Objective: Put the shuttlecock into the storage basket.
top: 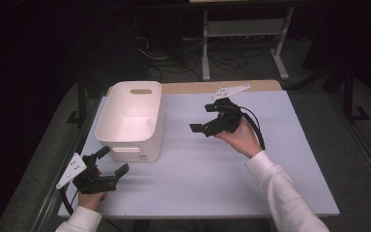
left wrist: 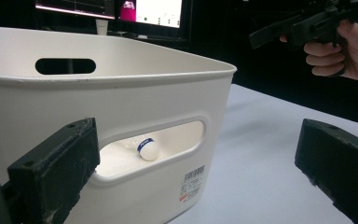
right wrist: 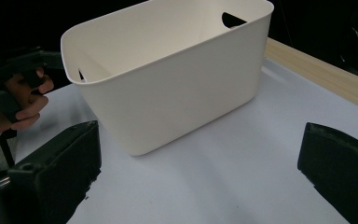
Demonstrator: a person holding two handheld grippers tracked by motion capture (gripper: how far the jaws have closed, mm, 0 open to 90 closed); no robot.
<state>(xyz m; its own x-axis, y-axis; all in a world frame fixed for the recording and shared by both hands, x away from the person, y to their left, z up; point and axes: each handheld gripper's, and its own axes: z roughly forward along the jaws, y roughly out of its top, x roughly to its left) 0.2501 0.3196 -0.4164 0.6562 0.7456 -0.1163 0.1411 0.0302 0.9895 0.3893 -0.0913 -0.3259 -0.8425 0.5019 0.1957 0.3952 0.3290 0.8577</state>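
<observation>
1. Dark surroundings and a pale grey table point(top: 212, 183) frame the work; cables and a desk frame lie beyond the far edge.
2. Left gripper point(top: 110, 163) sits low at the table's near left corner, jaws spread wide with nothing between them. In the left gripper view they bracket the near end wall of the white bin point(left wrist: 121, 107), so it looks lined up on the handle slot, perhaps to steady or take hold of the bin.
3. Right gripper point(top: 200, 123) is held above the middle of the table, to the right of the bin and apart from it, jaws likewise wide apart and empty. Its own view looks down on the bin's long side wall point(right wrist: 177, 88), a stand-off pose that keeps the opening free.
4. Through the slot a small white ball with a blue band point(left wrist: 147, 149) rests on the bin floor.
5. White bin point(top: 133, 121) stands upright at the table's left, its near end facing the left gripper.
</observation>
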